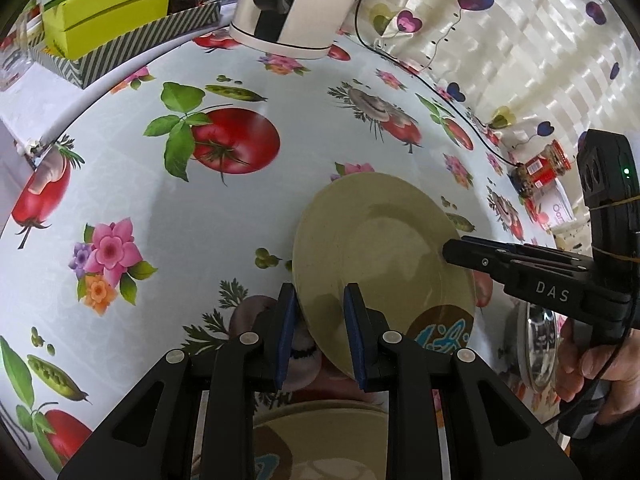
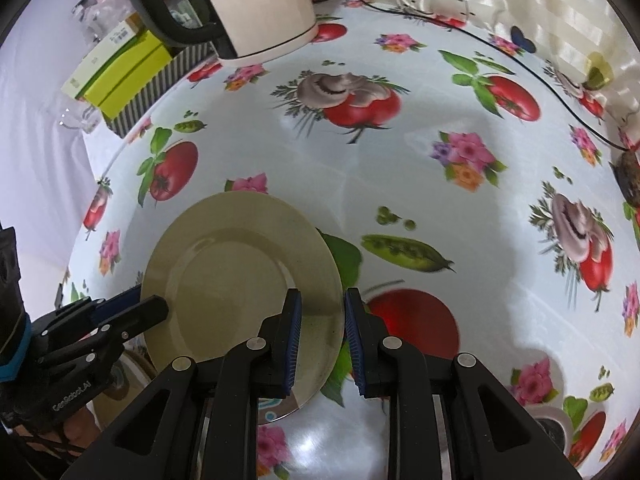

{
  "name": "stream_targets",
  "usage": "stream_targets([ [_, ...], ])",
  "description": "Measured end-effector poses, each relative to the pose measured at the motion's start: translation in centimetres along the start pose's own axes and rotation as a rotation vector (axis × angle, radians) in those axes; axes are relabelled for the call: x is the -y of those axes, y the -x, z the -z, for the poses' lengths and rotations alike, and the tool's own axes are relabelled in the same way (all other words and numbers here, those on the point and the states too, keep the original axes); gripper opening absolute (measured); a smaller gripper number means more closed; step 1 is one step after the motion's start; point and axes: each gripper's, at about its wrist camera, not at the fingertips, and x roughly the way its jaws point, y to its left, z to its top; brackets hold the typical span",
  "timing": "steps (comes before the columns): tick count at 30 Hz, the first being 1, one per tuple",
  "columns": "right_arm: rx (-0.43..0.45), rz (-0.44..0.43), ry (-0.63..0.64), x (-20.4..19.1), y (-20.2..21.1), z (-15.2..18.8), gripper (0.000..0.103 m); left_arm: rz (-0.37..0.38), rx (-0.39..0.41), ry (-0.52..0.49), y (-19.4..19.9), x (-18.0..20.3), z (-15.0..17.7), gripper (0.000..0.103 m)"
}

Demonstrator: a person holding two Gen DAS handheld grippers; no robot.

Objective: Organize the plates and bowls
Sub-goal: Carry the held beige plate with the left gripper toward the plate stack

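Gripping opposite rims of one round, pale olive-green plate (image 1: pixel 376 240), the left gripper (image 1: pixel 320 300) and the right gripper (image 2: pixel 320 308) hold it tilted just above the desk (image 1: pixel 200 220), which wears a white oilcloth printed with tomatoes, mushrooms, peas and flowers. The left gripper's blue-padded fingers (image 1: pixel 286 320) sit narrow on the plate's near edge in the left wrist view, and the right gripper's fingers (image 2: pixel 294 332) are nearly closed over the plate's rim on the opposite side. The plate hangs over the near middle of the desk. Under it lies another beige plate with a brown and blue pattern (image 1: pixel 320 448), and a shiny steel dish (image 1: pixel 540 352) lies beside that. At the desk's far edge stand a cream electric kettle with a black handle (image 2: pixel 256 4) and, towards the far left corner, a striped box holding lime-green cartons (image 2: pixel 136 76).
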Motion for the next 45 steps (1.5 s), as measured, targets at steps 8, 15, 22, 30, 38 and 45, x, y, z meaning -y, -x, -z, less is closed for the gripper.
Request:
stream_targets([
  [8,-0.01,-0.012,-0.023,0.0,-0.1,0.8,0.026,0.018,-0.001,0.006,0.1,-0.4,0.4,0.024],
  [15,0.003,-0.013,-0.046,-0.1,0.1,1.7,0.025,0.013,-0.001,-0.01,0.2,0.1,0.8,0.024],
  [22,0.027,-0.019,-0.064,-0.2,0.8,1.7,0.024,0.01,0.02,-0.017,1.2,0.3,0.5,0.024],
  [30,0.045,-0.023,-0.056,-0.8,1.9,1.9,0.024,0.004,0.033,-0.021,2.4,0.5,0.8,0.024],
  [38,0.058,-0.024,-0.054,-1.8,3.1,2.9,0.024,0.0,0.048,-0.031,4.1,0.6,1.7,0.024],
  [45,0.072,-0.027,-0.043,-3.3,4.4,4.5,0.024,-0.006,0.061,-0.035,6.1,0.3,3.2,0.024],
])
